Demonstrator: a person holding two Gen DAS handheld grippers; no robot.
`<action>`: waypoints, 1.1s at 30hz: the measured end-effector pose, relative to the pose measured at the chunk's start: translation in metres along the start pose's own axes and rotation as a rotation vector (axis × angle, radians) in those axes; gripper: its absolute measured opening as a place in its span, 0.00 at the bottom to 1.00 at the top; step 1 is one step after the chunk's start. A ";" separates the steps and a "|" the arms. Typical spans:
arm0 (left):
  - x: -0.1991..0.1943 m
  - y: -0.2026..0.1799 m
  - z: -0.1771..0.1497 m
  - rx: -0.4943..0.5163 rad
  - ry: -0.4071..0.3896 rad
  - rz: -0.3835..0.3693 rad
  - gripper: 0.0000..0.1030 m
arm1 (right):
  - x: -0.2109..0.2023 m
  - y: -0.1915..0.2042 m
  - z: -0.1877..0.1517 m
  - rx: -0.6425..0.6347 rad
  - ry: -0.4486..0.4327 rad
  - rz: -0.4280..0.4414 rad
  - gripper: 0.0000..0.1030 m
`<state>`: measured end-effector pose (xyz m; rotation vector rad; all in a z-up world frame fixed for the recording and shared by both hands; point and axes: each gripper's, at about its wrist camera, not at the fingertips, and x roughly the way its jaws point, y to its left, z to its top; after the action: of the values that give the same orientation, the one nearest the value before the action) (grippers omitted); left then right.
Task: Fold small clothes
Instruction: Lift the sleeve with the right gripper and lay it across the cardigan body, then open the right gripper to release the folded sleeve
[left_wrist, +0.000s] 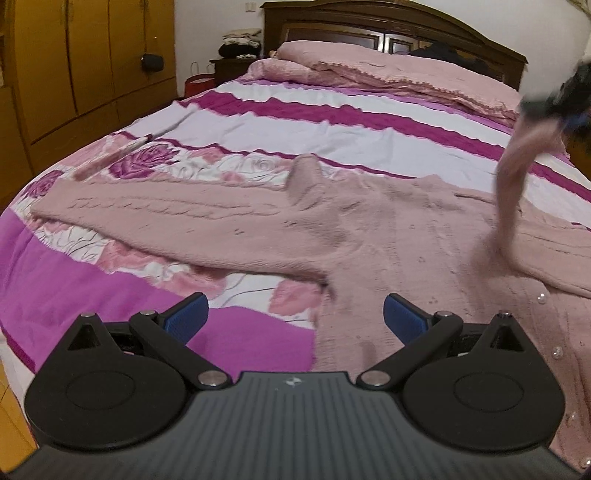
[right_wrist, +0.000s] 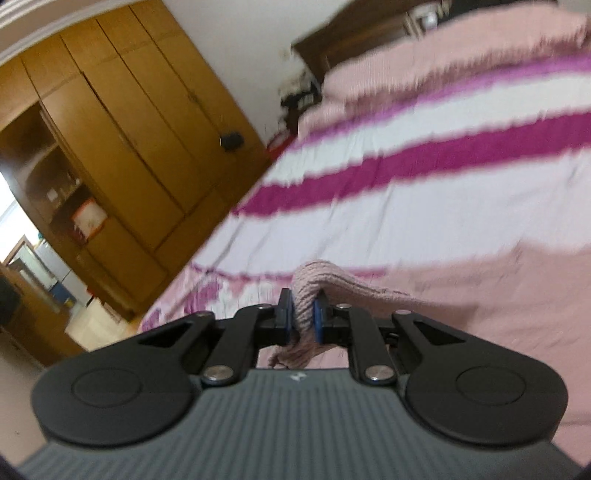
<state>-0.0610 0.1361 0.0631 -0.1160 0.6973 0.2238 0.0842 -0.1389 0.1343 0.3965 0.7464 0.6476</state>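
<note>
A pink knitted cardigan (left_wrist: 369, 229) with pearl buttons lies spread on the bed; one sleeve (left_wrist: 155, 218) stretches out to the left. My left gripper (left_wrist: 295, 317) is open and empty, hovering low over the cardigan's near left edge. My right gripper (right_wrist: 303, 321) is shut on the cuff of the other sleeve (right_wrist: 306, 295) and holds it lifted. In the left wrist view the right gripper (left_wrist: 557, 99) shows blurred at the upper right, with the sleeve (left_wrist: 511, 181) hanging from it down to the cardigan.
The bed has a striped and flowered purple, white and pink cover (left_wrist: 295, 122). Pink pillows and a blanket (left_wrist: 369, 66) lie by the dark wooden headboard (left_wrist: 369, 22). A wooden wardrobe (left_wrist: 92, 55) stands at the left, a nightstand (left_wrist: 232, 62) beside it.
</note>
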 end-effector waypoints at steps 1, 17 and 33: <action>0.000 0.002 0.000 -0.002 0.001 0.004 1.00 | 0.011 -0.001 -0.007 0.014 0.031 0.008 0.14; 0.005 0.001 0.013 0.028 -0.021 0.000 1.00 | 0.039 -0.017 -0.026 0.023 0.027 0.005 0.65; 0.013 -0.068 0.069 0.174 -0.050 -0.134 1.00 | -0.078 -0.132 -0.031 0.112 -0.147 -0.394 0.65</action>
<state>0.0079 0.0846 0.1090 0.0088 0.6532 0.0368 0.0704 -0.2845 0.0798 0.3818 0.6970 0.2043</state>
